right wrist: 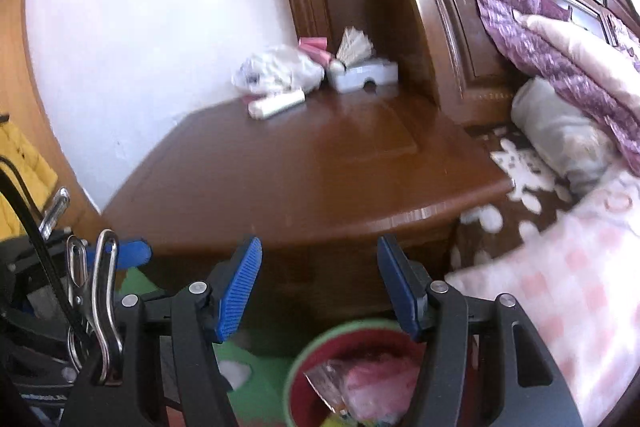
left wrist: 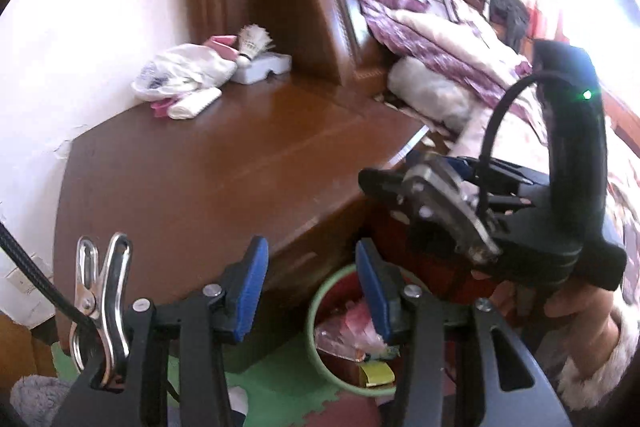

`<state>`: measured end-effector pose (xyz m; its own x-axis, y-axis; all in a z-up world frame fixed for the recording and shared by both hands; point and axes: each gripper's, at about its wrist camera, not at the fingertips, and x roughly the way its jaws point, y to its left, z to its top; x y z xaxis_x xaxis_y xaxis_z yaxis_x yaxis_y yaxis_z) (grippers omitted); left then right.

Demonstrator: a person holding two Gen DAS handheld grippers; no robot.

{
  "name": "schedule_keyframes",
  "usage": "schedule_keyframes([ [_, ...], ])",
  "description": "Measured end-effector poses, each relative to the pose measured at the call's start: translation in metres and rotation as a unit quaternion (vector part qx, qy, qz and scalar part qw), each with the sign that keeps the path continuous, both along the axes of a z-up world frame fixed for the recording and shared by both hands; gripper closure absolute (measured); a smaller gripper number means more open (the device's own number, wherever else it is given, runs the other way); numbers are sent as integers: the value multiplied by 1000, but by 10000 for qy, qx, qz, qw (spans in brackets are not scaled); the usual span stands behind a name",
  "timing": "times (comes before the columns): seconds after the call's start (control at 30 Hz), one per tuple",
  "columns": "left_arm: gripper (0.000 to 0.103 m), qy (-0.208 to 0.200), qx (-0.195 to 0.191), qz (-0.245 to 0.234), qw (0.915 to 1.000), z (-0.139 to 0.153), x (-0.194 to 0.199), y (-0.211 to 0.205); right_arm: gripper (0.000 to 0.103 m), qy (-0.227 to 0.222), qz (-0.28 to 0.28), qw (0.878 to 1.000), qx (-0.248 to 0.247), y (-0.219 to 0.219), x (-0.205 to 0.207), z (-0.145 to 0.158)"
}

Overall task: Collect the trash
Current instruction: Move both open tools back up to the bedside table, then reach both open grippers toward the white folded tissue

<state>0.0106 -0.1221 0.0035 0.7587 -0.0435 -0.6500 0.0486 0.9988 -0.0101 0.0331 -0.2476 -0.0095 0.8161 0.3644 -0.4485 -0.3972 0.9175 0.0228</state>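
The brown nightstand fills the middle of both views, with most of its top bare. The headboard rises at two o'clock, and the bedding spills down at three o'clock.

The green-rimmed bin sits on the floor at six o'clock, below the front edge of the nightstand. It already holds crumpled wrappers.

What looks left to collect lies at the back of the nightstand, at eleven to twelve o'clock in the right wrist view. A crumpled white bag rests against the wall. A pale tube lies just in front of it, and a shuttlecock leans on a small white box.

The right gripper has its jaws apart with nothing between them. The left gripper is likewise parted and empty.

Which of these items counts as trash is a judgement, though the bag seems the likeliest. To do this step well, reach over the bare top towards the pile. Pinch the loose plastic rather than the tube beneath it. Keep the two grippers clear of each other, since the right one crowds the left view at three o'clock.
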Motion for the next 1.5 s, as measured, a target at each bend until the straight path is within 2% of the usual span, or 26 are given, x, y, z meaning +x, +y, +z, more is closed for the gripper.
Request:
schedule_keyframes([
  [0.2, 55, -262, -179, 159, 9994, 10, 12, 22, 41, 103, 50, 9984, 547, 11, 29, 17],
  [0.3, 54, -367, -296, 248, 9986, 14, 17, 35, 41, 168, 13, 9978, 642, 17, 41, 20],
  [0.7, 49, -619, -825, 306, 9942, 44, 30, 80, 40, -114, -70, 9994, 323, 53, 74, 31],
  [0.8, 49, -581, -791, 442, 9942, 45, 36, 89, 40, -72, -84, 9992, 389, 55, 83, 31],
  [1.0, 49, -471, -1003, 605, 9920, 46, 55, 114, 40, 122, -141, 9970, 753, 48, 98, 32],
  [1.27, 49, -583, -716, 878, 9918, 48, 93, 142, 40, 346, -189, 9944, 978, 51, 116, 30],
  [1.5, 49, -415, -636, 926, 9928, 37, 128, 158, 40, 420, -214, 9945, 933, 65, 133, 26],
])
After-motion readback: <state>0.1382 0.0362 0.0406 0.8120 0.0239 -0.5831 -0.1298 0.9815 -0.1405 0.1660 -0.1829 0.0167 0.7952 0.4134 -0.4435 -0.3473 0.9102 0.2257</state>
